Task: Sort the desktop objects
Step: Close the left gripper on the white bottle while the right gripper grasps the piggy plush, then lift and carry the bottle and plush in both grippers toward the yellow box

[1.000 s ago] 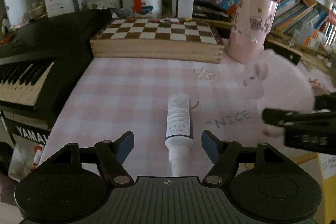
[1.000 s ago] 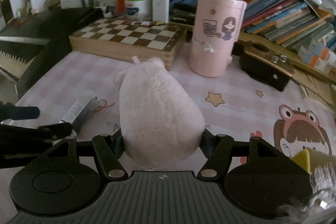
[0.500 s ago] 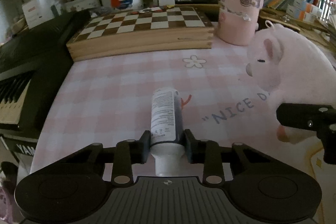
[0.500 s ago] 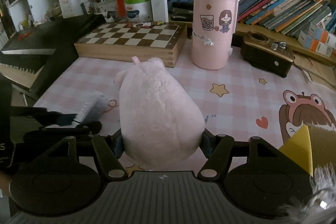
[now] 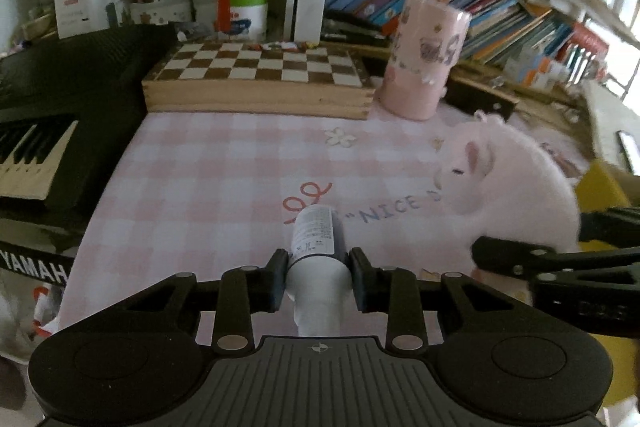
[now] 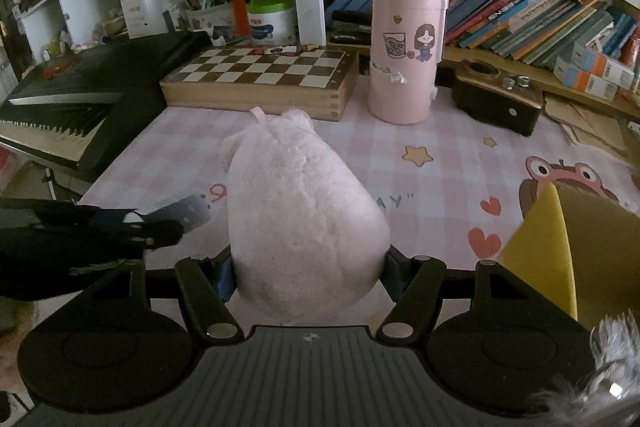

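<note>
Tube: small, stiff, smooth, likely light; gripped near its cap end by the left gripper fingers, well in front of the chessboard box.
Plush pig: soft, squashy, light; right gripper fingers squeezed its rear, nearer the chessboard box than the tube.
Hold advice: pig's bulk could slip; grip deep.

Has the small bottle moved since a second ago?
Yes. The small bottle, then flat on the tablecloth, is now lifted in the left gripper, its tip raised toward the chessboard.

The pink checked mat on the surface reads "NICE" (right view shows "AY"); the black keyboard reads "YAMAH".
</note>
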